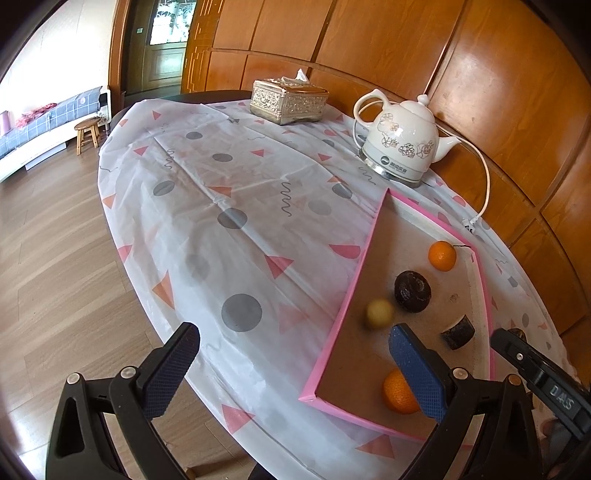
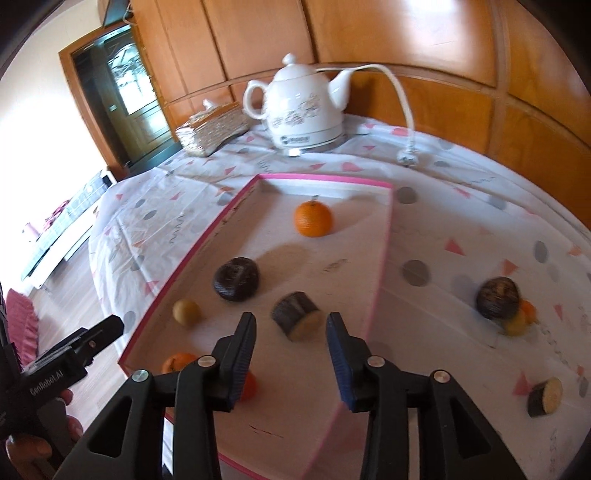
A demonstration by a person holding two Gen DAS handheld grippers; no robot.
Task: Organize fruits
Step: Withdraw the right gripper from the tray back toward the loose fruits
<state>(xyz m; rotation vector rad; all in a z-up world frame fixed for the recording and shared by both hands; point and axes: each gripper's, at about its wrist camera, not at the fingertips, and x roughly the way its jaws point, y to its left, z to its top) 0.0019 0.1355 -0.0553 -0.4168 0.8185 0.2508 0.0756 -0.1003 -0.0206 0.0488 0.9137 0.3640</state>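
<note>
Black plastic grippers, blue textured jaws, silver screws, white lettering.

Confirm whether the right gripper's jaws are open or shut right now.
Open. The right gripper holds nothing: its jaws stand apart above the pink-rimmed box, the cut dark piece showing between them, untouched.

bright daylight from left-side room and glazed door (image 1: 168,22) | glare patches on wood panelling (image 1: 491,85) | soft short shadows beside fruit in tray (image 2: 380,280) | strong fisheye bending, dark vignetted corners | slight motion blur, right wrist view softer
</note>
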